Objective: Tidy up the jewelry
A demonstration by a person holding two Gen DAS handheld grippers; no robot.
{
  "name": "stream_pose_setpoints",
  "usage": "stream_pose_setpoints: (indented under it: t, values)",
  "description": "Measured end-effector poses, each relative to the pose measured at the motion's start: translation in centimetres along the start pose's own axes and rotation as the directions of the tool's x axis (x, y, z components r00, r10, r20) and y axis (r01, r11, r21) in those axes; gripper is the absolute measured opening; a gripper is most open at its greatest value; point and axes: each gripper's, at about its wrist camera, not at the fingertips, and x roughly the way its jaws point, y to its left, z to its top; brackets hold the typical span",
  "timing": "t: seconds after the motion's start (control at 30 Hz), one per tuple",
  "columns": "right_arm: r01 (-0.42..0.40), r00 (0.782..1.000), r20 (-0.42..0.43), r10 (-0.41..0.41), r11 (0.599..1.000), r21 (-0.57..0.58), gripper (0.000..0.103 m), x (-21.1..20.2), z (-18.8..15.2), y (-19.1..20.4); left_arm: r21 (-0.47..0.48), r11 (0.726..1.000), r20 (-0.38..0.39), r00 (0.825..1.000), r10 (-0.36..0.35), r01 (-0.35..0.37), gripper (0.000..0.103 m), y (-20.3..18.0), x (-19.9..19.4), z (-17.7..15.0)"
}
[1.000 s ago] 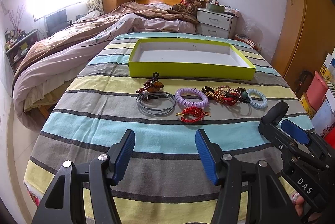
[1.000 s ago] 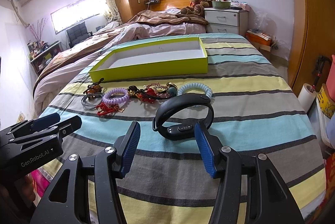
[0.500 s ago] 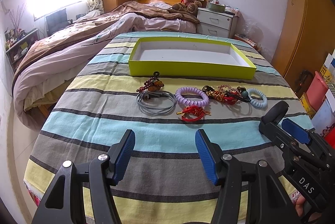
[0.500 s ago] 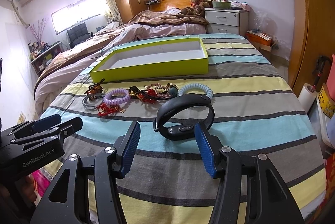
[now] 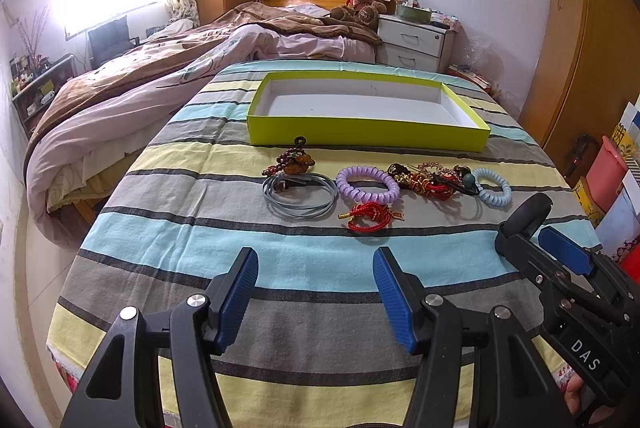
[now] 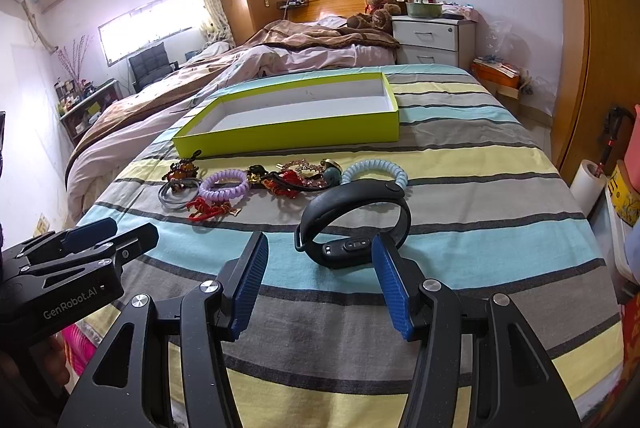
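Observation:
A row of jewelry lies on the striped cloth in front of an empty yellow-green tray (image 5: pixel 368 138) (image 6: pixel 288 132): a bead charm (image 5: pixel 290 164), grey cord loops (image 5: pixel 300 196), a purple coil band (image 5: pixel 367 185), a red knotted cord (image 5: pixel 370 215), a gold and red tangle (image 5: pixel 430 180) and a pale blue coil band (image 5: pixel 492 192). A black wristband (image 6: pixel 354 224) stands nearest in the right wrist view, just ahead of the right gripper's right finger. My left gripper (image 5: pixel 314 292) is open and empty, short of the row. My right gripper (image 6: pixel 320 278) is open and empty.
The striped table's near edge runs just below both grippers. A bed (image 5: pixel 160 68) with a brown and pink quilt lies to the left. A white nightstand (image 5: pixel 414 44) stands behind. A wooden wardrobe (image 6: pixel 592 48) and storage bins (image 5: pixel 608 180) line the right side.
The right gripper has moved slightly forward toward the black wristband. The left gripper has barely moved.

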Motion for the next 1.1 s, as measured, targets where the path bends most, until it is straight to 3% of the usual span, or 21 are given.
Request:
stream_pose_setpoints:
  t: [0.57, 0.93, 0.97, 1.03, 1.1]
  values:
    - [-0.004, 1.000, -0.002, 0.004, 1.000, -0.001, 0.055, 0.0, 0.1, 0.1, 0.001, 1.000, -0.007, 1.000, 0.008, -0.008, 0.059, 0.1, -0.1, 0.0]
    - [-0.049, 0.999, 0.010, 0.049, 0.998, 0.030, 0.055, 0.6, 0.8, 0.0, -0.001, 1.000, -0.021, 1.000, 0.003, -0.003, 0.059, 0.3, 0.1, -0.2]
    - [-0.046, 0.999, 0.012, 0.046, 0.998, 0.032, 0.052, 0.6, 0.8, -0.1, -0.002, 1.000, -0.025, 1.000, -0.001, 0.001, 0.059, 0.3, 0.2, -0.1]
    - [-0.035, 0.999, 0.021, 0.035, 0.999, 0.039, 0.036, 0.6, 0.9, -0.2, -0.003, 1.000, -0.034, 0.999, -0.006, 0.006, 0.059, 0.4, 0.4, -0.1]
    - [-0.031, 0.999, 0.022, 0.030, 0.999, 0.042, 0.032, 0.7, 1.0, -0.4, -0.006, 1.000, -0.042, 0.999, -0.011, 0.011, 0.059, 0.2, 0.6, 0.0]
